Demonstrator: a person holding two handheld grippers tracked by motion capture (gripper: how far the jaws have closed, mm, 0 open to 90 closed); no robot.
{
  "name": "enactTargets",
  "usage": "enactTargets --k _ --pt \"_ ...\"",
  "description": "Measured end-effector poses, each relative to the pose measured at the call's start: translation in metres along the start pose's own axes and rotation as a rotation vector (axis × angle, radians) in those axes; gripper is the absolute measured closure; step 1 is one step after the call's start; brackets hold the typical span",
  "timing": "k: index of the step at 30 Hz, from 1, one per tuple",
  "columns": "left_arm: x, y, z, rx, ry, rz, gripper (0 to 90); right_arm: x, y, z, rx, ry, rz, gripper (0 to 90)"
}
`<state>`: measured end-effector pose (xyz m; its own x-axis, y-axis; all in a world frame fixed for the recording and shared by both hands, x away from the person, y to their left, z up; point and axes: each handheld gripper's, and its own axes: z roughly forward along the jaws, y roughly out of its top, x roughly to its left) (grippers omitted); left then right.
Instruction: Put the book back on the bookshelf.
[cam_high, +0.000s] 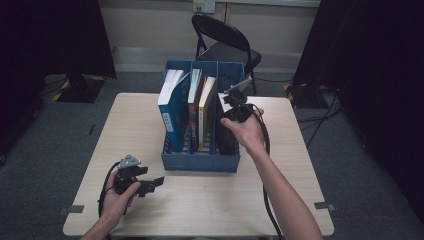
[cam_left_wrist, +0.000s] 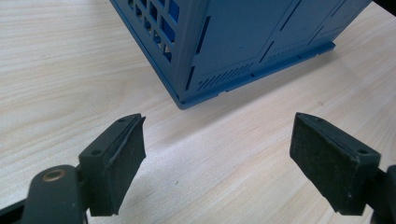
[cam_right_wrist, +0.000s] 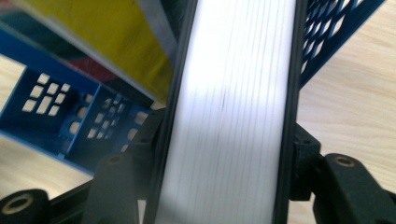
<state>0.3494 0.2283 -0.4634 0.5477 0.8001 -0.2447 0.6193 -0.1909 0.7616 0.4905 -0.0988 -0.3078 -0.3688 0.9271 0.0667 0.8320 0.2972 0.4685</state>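
A blue three-slot file box (cam_high: 200, 162) stands mid-table with a blue book (cam_high: 172, 112) in its left slot and a red book (cam_high: 194, 107) and a yellow book (cam_high: 206, 112) in the middle one. In the right slot stands a black-covered book (cam_high: 226, 136). My right gripper (cam_high: 228, 117) reaches down onto it from above. In the right gripper view the white page edges (cam_right_wrist: 233, 107) run up between the jaws, which lie against both covers, so my right gripper (cam_right_wrist: 229, 158) is shut on the book. My left gripper (cam_high: 159, 182) rests low at the front left, open (cam_left_wrist: 217, 158), nothing between its pads.
The box's near corner (cam_left_wrist: 243, 42) stands just ahead of the left jaws, with bare wood between. The yellow book (cam_right_wrist: 112, 32) leans close beside the black one. A black folding chair (cam_high: 225, 40) stands beyond the table's far edge.
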Motion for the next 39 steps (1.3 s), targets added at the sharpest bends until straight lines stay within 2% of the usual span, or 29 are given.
enactTargets --k 6,8,12,15,18,20,21,22,24,25,29,31,39 --pt "0.000 0.001 0.002 0.002 0.004 -0.003 17.9 -0.003 -0.023 0.004 -0.056 0.025 -0.055 42.0" --pt "0.000 0.001 0.002 0.006 0.004 -0.001 17.9 -0.006 -0.032 0.007 -0.068 0.047 -0.052 43.1" --pt "0.001 0.001 0.002 0.002 0.008 -0.016 17.9 -0.011 -0.050 0.012 -0.126 0.079 -0.067 44.7" --pt "0.003 0.001 0.003 0.000 0.012 -0.023 18.0 -0.013 -0.061 0.014 -0.172 0.080 -0.075 46.3" --pt "0.003 0.001 0.004 0.002 0.014 -0.022 18.0 -0.012 -0.070 0.018 -0.194 0.077 -0.072 46.4" --pt "0.003 0.001 0.004 0.003 0.016 -0.020 18.0 -0.012 -0.079 0.022 -0.239 0.077 -0.063 46.4" --pt "0.002 0.001 0.004 0.006 0.016 -0.018 18.0 -0.012 -0.084 0.023 -0.283 0.073 -0.070 46.7" --pt "0.001 0.001 0.004 0.009 0.014 -0.016 18.0 -0.012 -0.088 0.026 -0.301 0.064 -0.076 47.0" --pt "0.000 0.000 0.004 0.016 0.012 -0.010 17.9 -0.014 -0.093 0.032 -0.339 0.086 -0.045 46.8" --pt "0.000 0.000 0.004 0.014 0.012 -0.006 17.8 -0.014 -0.095 0.034 -0.351 0.079 -0.043 49.1" --pt "0.001 0.001 0.006 0.019 0.018 -0.010 17.7 -0.015 -0.098 0.038 -0.399 0.082 -0.025 48.7" --pt "0.001 0.001 0.006 0.016 0.016 -0.014 17.8 -0.014 -0.098 0.040 -0.419 0.071 -0.042 48.9" --pt "0.001 0.001 0.007 0.011 0.002 -0.008 18.1 -0.011 -0.082 0.048 -0.419 0.047 -0.012 49.1"
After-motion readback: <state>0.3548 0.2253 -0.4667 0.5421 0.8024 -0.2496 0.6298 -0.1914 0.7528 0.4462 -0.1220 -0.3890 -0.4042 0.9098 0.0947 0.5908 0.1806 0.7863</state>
